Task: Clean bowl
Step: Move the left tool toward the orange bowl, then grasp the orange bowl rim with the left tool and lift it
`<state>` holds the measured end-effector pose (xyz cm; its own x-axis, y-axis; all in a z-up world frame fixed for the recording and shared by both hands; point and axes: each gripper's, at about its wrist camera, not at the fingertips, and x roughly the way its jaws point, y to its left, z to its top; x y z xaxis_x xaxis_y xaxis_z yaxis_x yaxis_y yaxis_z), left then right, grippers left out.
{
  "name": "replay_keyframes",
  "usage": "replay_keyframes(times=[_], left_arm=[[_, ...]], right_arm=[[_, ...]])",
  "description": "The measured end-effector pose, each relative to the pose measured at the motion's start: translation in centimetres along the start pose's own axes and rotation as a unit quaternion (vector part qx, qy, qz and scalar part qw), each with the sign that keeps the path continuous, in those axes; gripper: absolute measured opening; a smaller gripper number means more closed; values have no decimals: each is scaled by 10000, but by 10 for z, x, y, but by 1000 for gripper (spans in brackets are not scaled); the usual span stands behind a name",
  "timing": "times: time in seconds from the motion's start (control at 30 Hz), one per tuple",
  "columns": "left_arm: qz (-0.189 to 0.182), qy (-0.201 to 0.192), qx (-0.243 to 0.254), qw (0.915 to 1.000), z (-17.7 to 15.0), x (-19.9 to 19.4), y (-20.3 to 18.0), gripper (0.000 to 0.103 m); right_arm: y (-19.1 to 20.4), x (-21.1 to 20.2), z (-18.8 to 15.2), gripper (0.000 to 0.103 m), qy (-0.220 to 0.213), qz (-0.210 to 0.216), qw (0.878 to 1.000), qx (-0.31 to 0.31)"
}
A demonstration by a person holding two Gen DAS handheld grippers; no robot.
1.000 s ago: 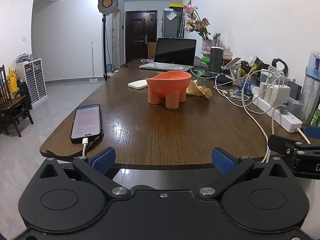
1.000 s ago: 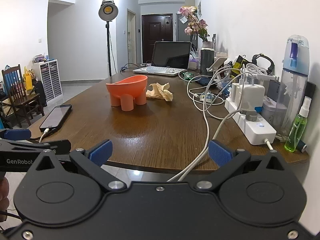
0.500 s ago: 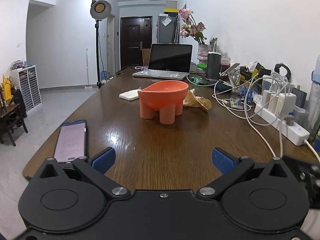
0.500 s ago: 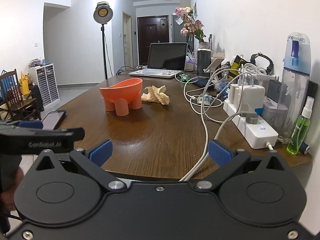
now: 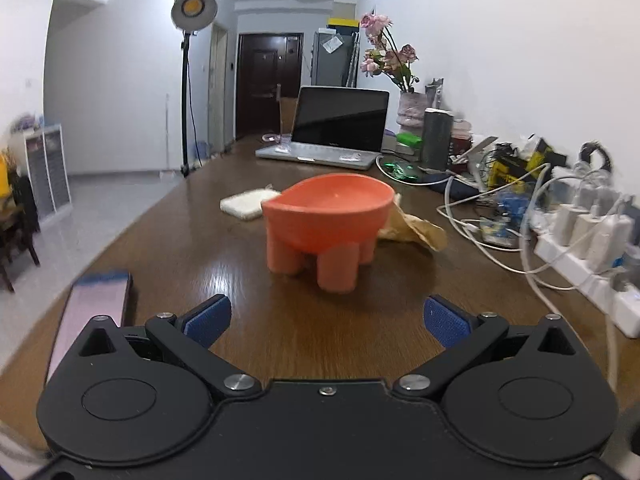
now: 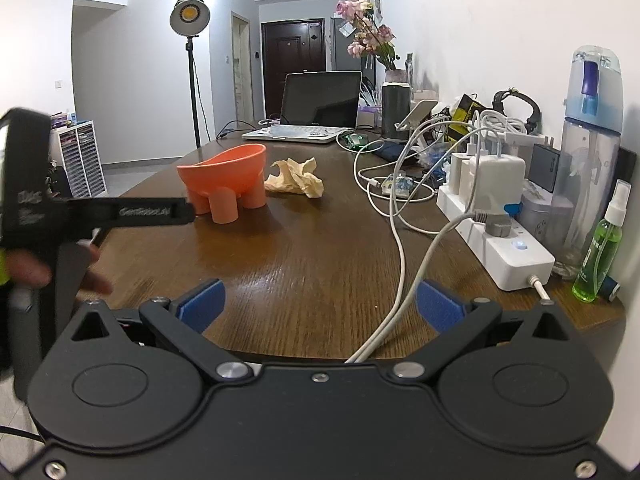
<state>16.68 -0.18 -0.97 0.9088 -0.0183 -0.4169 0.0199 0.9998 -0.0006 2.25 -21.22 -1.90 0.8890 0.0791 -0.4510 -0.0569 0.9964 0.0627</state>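
The orange bowl (image 5: 332,224) stands on the table (image 5: 248,280), just ahead of the left gripper (image 5: 327,316). Its jaws are spread and empty. The right gripper (image 6: 320,304), off to the bowl's right, gapes too.

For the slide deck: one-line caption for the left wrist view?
Open left gripper faces an orange footed bowl on the wooden table, sponge and crumpled paper behind it.

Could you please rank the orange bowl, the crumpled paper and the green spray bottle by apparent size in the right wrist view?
1. orange bowl
2. crumpled paper and green spray bottle: look similar, and the bottle is nearer the camera, so unranked.
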Motion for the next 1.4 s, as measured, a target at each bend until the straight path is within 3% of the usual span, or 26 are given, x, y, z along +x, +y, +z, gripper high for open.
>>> replay_keyframes(times=[0.17, 0.53, 0.83, 1.07, 1.4], left_arm=[[-754, 151, 218, 9968, 11, 29, -4, 103], [-239, 141, 720, 9970, 15, 69, -9, 103], [-187, 273, 781, 9964, 19, 107, 7, 103], [-757, 466, 843, 9925, 32, 134, 20, 103], [-1328, 861, 1360, 9780, 38, 180, 24, 103]], right_arm=[[-3, 9, 0, 102, 56, -53, 10000, 21], [-9, 15, -4, 102, 171, -131, 9998, 48], [-9, 19, -6, 102, 170, -164, 9997, -23], [-9, 20, -7, 102, 175, -168, 9997, -50], [-7, 17, -8, 102, 175, -198, 9996, -65]])
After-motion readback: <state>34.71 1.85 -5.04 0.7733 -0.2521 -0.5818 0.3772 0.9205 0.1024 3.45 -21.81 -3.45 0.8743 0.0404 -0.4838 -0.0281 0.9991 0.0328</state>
